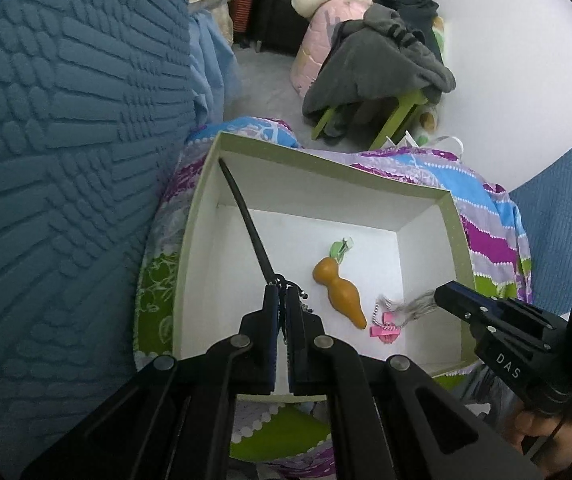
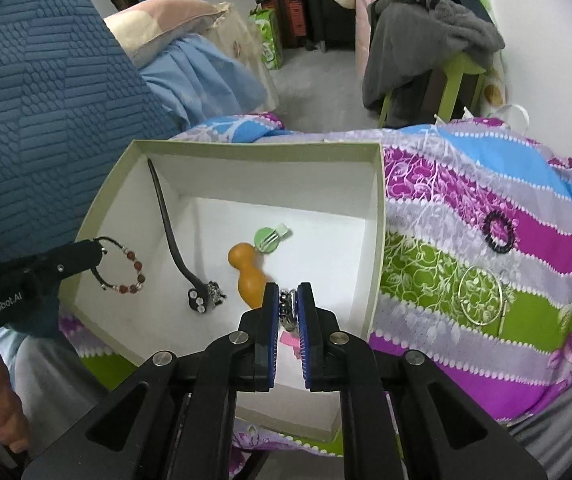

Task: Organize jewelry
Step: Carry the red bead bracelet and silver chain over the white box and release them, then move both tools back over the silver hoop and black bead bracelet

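Note:
An open white box (image 1: 456, 216) (image 2: 378, 184) sits on a patterned cloth. Inside lie an orange gourd-shaped piece (image 1: 338, 292) (image 2: 247, 272), a green clip (image 2: 269, 238), a pink clip (image 1: 384, 330) and a black cord (image 2: 165, 220) with a dark end. My left gripper (image 1: 281, 290) (image 2: 97, 254) is shut on a beaded bracelet (image 2: 131, 274) over the box's left side. My right gripper (image 2: 288, 294) (image 1: 440, 298) is shut on a silver chain (image 2: 287, 308) (image 1: 406, 306) over the box's right part.
On the cloth right of the box lie a black spiral hair tie (image 2: 500, 232) and a large silver hoop (image 2: 480, 296). A blue textured cushion (image 1: 65, 140) stands at the left. A green stool with grey clothes (image 2: 426, 40) stands behind.

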A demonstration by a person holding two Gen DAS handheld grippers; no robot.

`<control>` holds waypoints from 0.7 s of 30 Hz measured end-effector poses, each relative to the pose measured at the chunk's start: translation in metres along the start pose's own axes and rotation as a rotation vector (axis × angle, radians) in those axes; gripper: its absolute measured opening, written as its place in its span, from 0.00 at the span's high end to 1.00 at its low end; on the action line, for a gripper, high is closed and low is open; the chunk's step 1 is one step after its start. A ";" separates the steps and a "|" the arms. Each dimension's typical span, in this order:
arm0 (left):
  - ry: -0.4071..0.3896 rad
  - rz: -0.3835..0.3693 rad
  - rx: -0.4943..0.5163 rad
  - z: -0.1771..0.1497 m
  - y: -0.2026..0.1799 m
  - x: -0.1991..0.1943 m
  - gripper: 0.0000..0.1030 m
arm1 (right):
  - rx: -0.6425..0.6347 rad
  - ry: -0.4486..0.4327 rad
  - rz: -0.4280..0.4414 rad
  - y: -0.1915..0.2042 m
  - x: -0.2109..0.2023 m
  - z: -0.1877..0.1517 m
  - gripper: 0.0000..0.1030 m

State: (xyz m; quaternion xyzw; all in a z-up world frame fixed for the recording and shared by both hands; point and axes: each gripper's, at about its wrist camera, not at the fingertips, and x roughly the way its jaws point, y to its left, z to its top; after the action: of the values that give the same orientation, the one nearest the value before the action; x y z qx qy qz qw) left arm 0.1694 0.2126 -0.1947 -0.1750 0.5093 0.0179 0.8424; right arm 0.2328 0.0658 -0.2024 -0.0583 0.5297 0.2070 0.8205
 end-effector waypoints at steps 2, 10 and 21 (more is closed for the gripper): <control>-0.011 0.016 -0.003 0.001 -0.002 -0.003 0.97 | -0.003 -0.006 0.007 0.000 -0.003 0.001 0.92; -0.075 0.015 0.013 0.006 -0.026 -0.036 0.96 | -0.012 -0.104 0.043 -0.004 -0.046 0.014 0.82; -0.162 0.036 0.030 0.005 -0.074 -0.101 0.96 | -0.039 -0.300 0.038 -0.020 -0.139 0.019 0.81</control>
State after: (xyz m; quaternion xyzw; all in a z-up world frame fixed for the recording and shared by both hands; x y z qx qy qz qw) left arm 0.1401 0.1597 -0.0845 -0.1509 0.4425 0.0394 0.8831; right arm 0.2080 0.0151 -0.0723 -0.0329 0.3981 0.2391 0.8850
